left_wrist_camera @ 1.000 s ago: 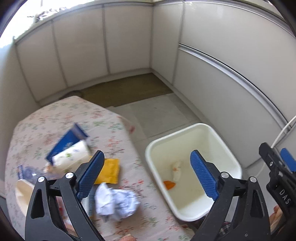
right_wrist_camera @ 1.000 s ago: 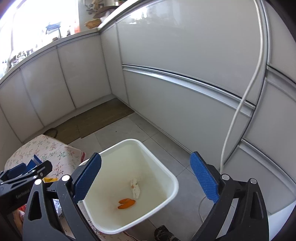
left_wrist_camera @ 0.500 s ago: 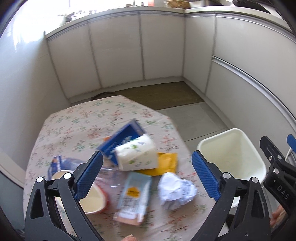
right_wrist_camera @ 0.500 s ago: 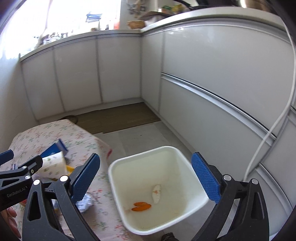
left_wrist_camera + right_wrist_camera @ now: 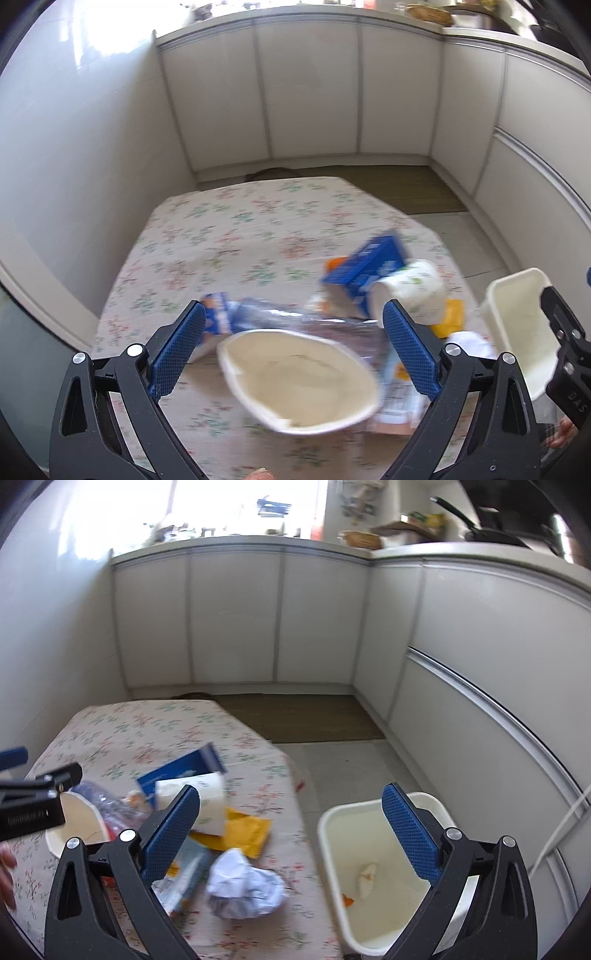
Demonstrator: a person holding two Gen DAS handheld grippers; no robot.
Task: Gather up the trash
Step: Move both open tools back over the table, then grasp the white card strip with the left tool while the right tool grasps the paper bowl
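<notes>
Trash lay clustered at the table's right-hand edge, nearest the bin: crumpled paper ball (image 5: 245, 886), yellow wrapper (image 5: 243, 832), white paper cup (image 5: 201, 805) on its side resting against a blue carton (image 5: 184, 770), clear plastic bag (image 5: 291, 317) w/ blue print, a flat packet (image 5: 184, 880), and a cream bowl (image 5: 299, 380) toward the near edge. All sat on the floral-cloth table (image 5: 229, 236); far half of it bare.

White bin (image 5: 332, 864) stood on the floor just beside the table's right edge. Inside: 2 scraps only, 1 pale (image 5: 365, 880), 1 orange (image 5: 349, 901).

Left gripper (image 5: 291, 343) hovered over the bowl, fingers spread wide, nothing between them. Right gripper (image 5: 291, 834) hung between the table edge and bin, fingers likewise spread, empty.

Progress est.: early. 2 bits binned, approx. 7 items left on the table. Left looked lined up on the bowl as next pick; paper ball closest to right. Bowl wide and shallow, so a rim pinch probably needed. Pics blurred, so small details uncertain.
</notes>
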